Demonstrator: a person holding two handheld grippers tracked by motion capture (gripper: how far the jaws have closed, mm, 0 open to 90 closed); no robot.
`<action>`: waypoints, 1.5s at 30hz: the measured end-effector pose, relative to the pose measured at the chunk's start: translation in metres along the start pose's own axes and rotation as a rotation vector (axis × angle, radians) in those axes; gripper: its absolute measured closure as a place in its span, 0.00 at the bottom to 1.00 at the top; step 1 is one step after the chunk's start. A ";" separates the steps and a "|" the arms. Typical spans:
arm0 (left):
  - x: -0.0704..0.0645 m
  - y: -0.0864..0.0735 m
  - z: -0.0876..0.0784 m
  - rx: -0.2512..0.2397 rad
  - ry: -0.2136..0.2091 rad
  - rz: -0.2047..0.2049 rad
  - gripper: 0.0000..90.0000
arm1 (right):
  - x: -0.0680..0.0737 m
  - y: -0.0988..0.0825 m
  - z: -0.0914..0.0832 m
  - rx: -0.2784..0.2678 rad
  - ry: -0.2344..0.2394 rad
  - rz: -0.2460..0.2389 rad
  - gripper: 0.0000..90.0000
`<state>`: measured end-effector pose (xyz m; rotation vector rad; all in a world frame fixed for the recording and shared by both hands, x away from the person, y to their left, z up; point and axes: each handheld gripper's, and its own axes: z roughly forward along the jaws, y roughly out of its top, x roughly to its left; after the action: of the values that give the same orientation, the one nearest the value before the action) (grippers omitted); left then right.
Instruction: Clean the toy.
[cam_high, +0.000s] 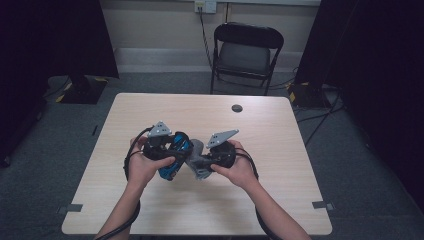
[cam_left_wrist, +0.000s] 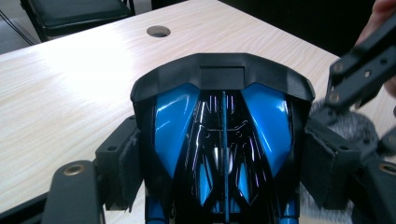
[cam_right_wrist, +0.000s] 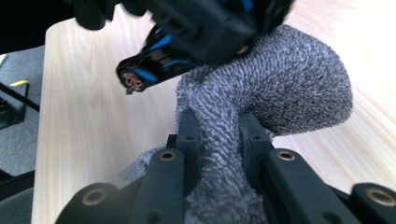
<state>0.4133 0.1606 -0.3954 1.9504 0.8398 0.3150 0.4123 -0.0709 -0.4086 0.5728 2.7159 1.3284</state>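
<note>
- Right gripper (cam_right_wrist: 218, 135), nearest the person in the right gripper view, is clenching a fold of grey knitted cloth (cam_right_wrist: 280, 84) between its 2 black jaws, the fabric bunching up and bulging beyond the pads.
- Left gripper (cam_left_wrist: 219, 154) is clamping a glossy blue-and-black toy car (cam_left_wrist: 219, 121) across its width, 1 pad pressing on each flank, apparently so the shiny body is staying steady while the cloth is being worked against it.
- Seen from the high view, both hands are meeting just above the middle of the table (cam_high: 150, 210): the left hand (cam_high: 142, 167) is holding the car up off the wood, and the right hand (cam_high: 237, 170) is bringing the cloth in beside it, the 2 tools nearly touching.
- Judging from this pairing, the person is probably wiping or wrapping the car, with the cloth touching its far side; the exact contact is hidden behind the jaws.
- Further along the pale wooden top, a round cable hole (cam_high: 237, 108) is sitting near the far edge.
- Beyond the table, a black folding chair (cam_high: 245, 50) is standing against the wall, with a cable running up to a wall socket (cam_high: 205, 6) behind it.
</note>
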 end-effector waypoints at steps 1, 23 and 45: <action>0.000 0.000 0.000 -0.002 0.002 0.000 0.28 | 0.001 0.000 0.002 0.001 0.004 -0.003 0.84; 0.003 -0.001 -0.001 0.002 0.010 -0.014 0.28 | 0.013 -0.004 0.023 0.019 0.047 -0.028 0.83; 0.006 0.000 -0.006 -0.016 0.021 -0.032 0.28 | 0.030 -0.010 0.052 0.020 0.132 -0.034 0.83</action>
<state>0.4139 0.1686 -0.3930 1.9200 0.8785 0.3227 0.3930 -0.0266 -0.4456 0.4533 2.8323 1.3788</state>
